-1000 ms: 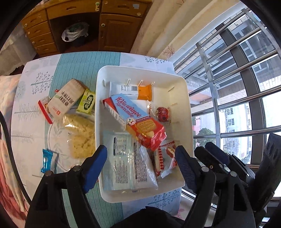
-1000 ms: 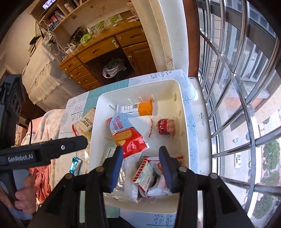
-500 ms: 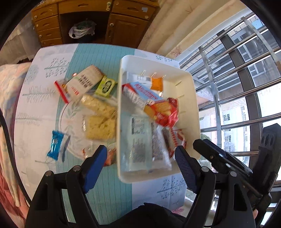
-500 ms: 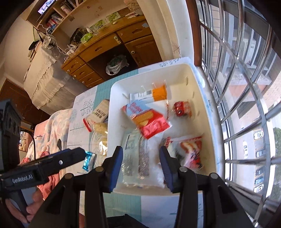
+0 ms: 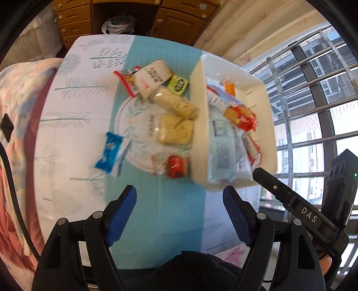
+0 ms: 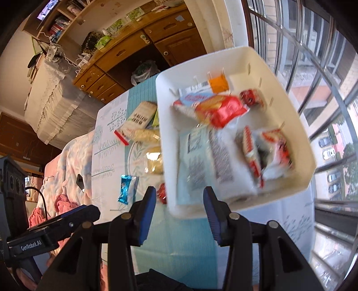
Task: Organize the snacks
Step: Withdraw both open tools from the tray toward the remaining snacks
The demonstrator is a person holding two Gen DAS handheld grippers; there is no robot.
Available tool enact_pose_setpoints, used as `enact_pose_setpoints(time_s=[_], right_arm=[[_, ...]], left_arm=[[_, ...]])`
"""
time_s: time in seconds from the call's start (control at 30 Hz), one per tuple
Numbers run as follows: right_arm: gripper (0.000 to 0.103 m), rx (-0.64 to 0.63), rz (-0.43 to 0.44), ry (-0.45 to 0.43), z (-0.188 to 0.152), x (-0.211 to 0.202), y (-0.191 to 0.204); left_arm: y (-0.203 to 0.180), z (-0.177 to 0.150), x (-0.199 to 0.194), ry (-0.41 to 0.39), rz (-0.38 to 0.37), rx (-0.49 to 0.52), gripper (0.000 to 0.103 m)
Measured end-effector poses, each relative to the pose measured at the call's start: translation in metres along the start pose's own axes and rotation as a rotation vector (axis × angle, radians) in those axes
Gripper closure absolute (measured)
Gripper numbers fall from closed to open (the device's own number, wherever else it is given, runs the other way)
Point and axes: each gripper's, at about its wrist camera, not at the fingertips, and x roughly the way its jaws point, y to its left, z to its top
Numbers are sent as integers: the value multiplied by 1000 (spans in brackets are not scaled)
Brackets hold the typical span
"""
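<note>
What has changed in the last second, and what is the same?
Both grippers, left and right, pulled back from over the white bin toward the near table edge, open and empty. The right one had let go of a red-white packet in the bin. Snacks on the table, like the blue packet, stayed put.

Wooden cabinet (image 5: 125, 20) at 12 o'clock, plastic bag (image 5: 117, 23) in its gap; barred window (image 5: 313, 100) at 3 o'clock; floral bedding (image 5: 15, 112) at 9 o'clock; patterned cloth-covered surface (image 5: 73, 116)
</note>
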Motion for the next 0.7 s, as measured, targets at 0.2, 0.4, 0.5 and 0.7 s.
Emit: enact_pose_setpoints(time_s=[0.2,0.4,0.5,0.7], right_arm=[[53,50,-6,2,-29,9,30],[53,103,-17,-19,-56,19,61],[52,131,-20,-36,-68,24,75],[51,178,-45,-76,-91,33,98]], left_arm=[[40,-11,-16,21,9,27,25],[77,-18,-30,33,22,72,25],[95,-20,-38,36,26,102,25],[118,-19,-52,37,41,170,24]])
